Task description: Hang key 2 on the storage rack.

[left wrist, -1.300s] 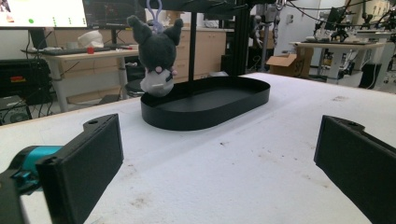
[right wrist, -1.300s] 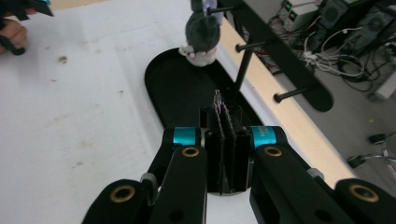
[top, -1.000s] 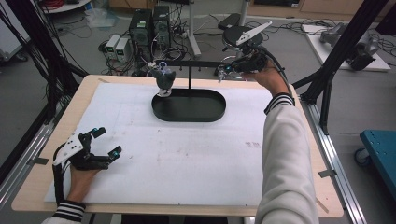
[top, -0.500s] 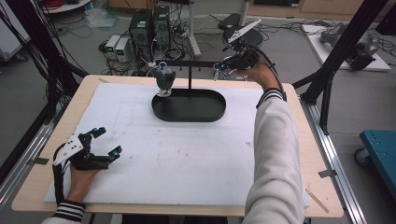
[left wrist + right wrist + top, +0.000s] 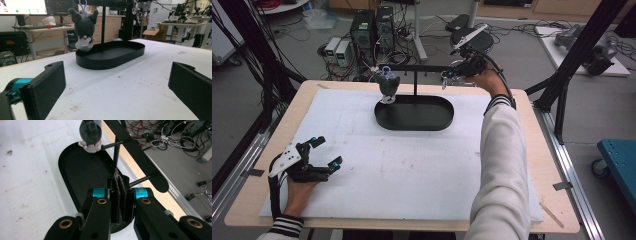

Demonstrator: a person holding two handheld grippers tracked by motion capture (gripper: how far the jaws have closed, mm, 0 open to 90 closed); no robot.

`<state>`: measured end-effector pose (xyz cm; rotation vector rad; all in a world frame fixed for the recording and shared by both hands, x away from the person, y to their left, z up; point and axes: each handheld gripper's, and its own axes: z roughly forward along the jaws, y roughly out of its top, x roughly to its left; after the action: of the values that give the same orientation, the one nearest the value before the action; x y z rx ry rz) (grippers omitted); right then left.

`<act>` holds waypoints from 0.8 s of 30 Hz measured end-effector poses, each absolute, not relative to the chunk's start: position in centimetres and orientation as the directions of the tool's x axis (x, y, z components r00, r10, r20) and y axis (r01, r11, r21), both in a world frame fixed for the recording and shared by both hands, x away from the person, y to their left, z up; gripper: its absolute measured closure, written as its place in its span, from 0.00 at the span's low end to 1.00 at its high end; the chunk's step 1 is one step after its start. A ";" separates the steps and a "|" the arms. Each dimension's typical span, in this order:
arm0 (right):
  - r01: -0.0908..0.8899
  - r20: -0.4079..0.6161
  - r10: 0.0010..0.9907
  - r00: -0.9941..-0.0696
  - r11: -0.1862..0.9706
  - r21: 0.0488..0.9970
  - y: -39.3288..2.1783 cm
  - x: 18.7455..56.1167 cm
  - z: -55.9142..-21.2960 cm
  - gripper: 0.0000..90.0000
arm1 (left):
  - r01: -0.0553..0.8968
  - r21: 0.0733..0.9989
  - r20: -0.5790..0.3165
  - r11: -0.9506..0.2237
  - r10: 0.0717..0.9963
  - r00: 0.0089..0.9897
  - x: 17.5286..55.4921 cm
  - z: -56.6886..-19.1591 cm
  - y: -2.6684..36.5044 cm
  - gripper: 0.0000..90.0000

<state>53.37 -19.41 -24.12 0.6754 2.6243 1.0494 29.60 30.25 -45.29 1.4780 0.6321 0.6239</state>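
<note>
A black stand has an oval tray [image 5: 414,123] and a crossbar [image 5: 424,67] with pegs. A dark grey plush keychain [image 5: 388,85] hangs from the crossbar's left end, above the tray's left side [image 5: 84,30] [image 5: 90,135]. My right gripper [image 5: 447,78] is held at the crossbar's right end. Its jaws are shut [image 5: 119,178] on a thin metal ring [image 5: 116,172] that pokes out at the tips, close to the right peg. My left gripper [image 5: 326,150] rests on the white mat near the front left. It is open [image 5: 116,82] with nothing between its jaws.
The white mat [image 5: 412,170] covers most of the wooden table [image 5: 537,150]. A person's right sleeve [image 5: 499,165] stretches across the right side. Black frame posts [image 5: 572,60], computers and cables stand on the floor behind the table.
My right gripper has shifted a little left and down toward the crossbar's right end, still shut. The left gripper has stayed put.
</note>
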 end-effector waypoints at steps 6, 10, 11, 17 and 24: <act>0.339 -0.043 0.504 -0.863 0.640 0.689 -19.2 53.7 -24.5 0.98 | 0.006 1.000 -0.005 0.002 0.720 0.694 29.6 -45.3 30.2 0.02; 0.341 -0.046 0.505 -0.862 0.645 0.683 -19.2 54.0 -24.8 0.98 | 0.006 1.000 -0.006 0.002 0.720 0.694 29.6 -45.3 30.3 0.02; 0.342 -0.047 0.506 -0.861 0.646 0.682 -19.2 54.0 -24.9 0.98 | 0.006 1.000 -0.006 0.002 0.720 0.694 29.6 -45.3 30.3 0.02; 0.344 -0.049 0.509 -0.860 0.647 0.680 -19.3 54.3 -25.1 0.98 | 0.006 1.000 -0.006 0.002 0.720 0.694 29.6 -45.3 30.3 0.02; 0.345 -0.048 0.512 -0.857 0.641 0.685 -19.5 54.5 -25.2 0.98 | 0.007 1.000 -0.006 0.002 0.720 0.694 29.6 -45.3 30.3 0.02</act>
<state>54.47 -19.51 -25.22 0.6976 2.6245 1.0225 29.61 30.27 -45.29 1.4785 0.6338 0.6225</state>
